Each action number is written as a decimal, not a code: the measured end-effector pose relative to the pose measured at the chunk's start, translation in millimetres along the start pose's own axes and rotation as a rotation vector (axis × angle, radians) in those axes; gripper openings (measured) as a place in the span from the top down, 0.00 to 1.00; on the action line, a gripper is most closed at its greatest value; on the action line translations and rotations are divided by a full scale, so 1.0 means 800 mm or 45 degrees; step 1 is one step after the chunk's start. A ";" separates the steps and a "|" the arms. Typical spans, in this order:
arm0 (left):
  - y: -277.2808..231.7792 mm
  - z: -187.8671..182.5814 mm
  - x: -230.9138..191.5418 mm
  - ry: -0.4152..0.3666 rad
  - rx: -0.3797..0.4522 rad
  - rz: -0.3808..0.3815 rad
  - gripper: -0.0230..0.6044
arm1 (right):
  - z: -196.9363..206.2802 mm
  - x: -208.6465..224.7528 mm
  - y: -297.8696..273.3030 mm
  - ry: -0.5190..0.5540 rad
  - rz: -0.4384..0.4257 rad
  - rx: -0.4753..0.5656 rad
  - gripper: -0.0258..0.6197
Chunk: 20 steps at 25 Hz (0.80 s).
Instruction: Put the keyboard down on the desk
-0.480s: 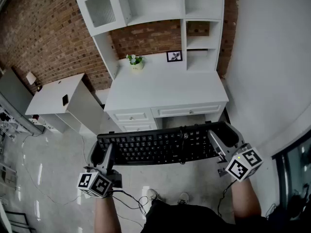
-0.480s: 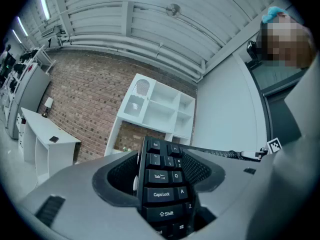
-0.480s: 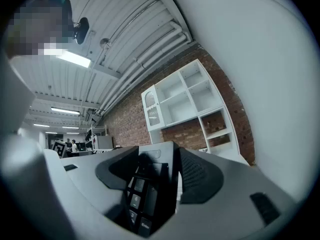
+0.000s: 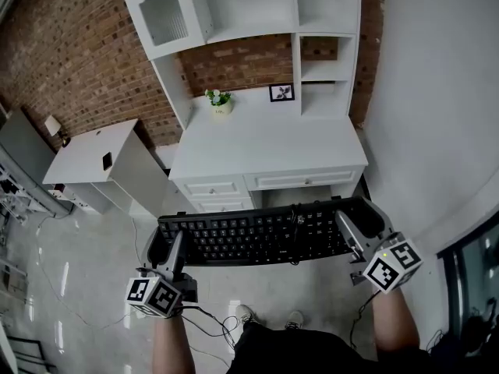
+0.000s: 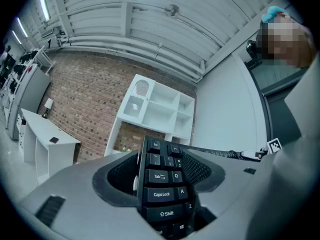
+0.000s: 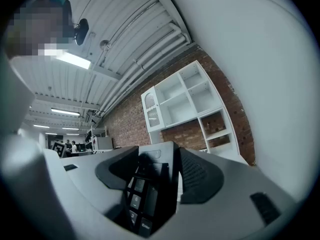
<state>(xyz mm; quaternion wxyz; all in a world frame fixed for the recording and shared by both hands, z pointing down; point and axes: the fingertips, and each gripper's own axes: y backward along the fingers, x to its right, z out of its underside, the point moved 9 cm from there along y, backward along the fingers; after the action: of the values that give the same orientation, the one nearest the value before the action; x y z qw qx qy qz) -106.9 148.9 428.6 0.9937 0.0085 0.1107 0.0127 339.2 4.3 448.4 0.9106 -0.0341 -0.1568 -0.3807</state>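
A black keyboard (image 4: 257, 238) hangs level in the air over the floor, in front of the white desk (image 4: 265, 142) and apart from it. My left gripper (image 4: 162, 244) grips its left end, and in the left gripper view the Tab and Caps Lock end of the keyboard (image 5: 162, 184) fills the gap between the jaws. My right gripper (image 4: 364, 220) grips the right end, and in the right gripper view the numpad end of the keyboard (image 6: 147, 194) sits between the jaws. Both grippers stand wide, shut on the keyboard's edges.
On the desk's back edge stand a small potted plant (image 4: 220, 100) and a picture frame (image 4: 281, 93), under a white hutch (image 4: 234, 6). A white side cabinet (image 4: 101, 158) stands to the left. Cables (image 4: 210, 318) and the person's shoes (image 4: 269, 316) are on the floor below.
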 end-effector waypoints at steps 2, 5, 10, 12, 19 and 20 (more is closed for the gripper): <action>0.000 0.000 0.000 -0.002 0.003 0.003 0.51 | -0.001 0.000 0.001 -0.003 0.001 -0.002 0.55; 0.000 0.000 -0.001 -0.010 0.014 0.009 0.51 | -0.003 0.000 0.000 0.001 -0.002 0.001 0.55; 0.001 0.000 0.007 0.002 0.008 -0.012 0.51 | -0.004 0.006 0.000 0.000 -0.012 0.002 0.55; -0.001 0.001 0.011 0.001 0.003 -0.021 0.51 | -0.003 0.010 0.000 -0.004 -0.016 0.002 0.55; -0.013 0.008 0.015 -0.004 -0.014 -0.027 0.51 | 0.003 0.026 -0.005 -0.024 -0.014 0.005 0.55; -0.015 0.009 0.014 -0.006 -0.015 -0.023 0.51 | 0.003 0.027 -0.005 -0.028 -0.012 0.004 0.55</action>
<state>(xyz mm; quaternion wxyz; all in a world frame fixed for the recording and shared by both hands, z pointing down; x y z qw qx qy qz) -94.2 137.5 432.6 0.9941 0.0016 0.1083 0.0042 349.6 -12.8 457.4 0.9072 -0.0362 -0.1675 -0.3843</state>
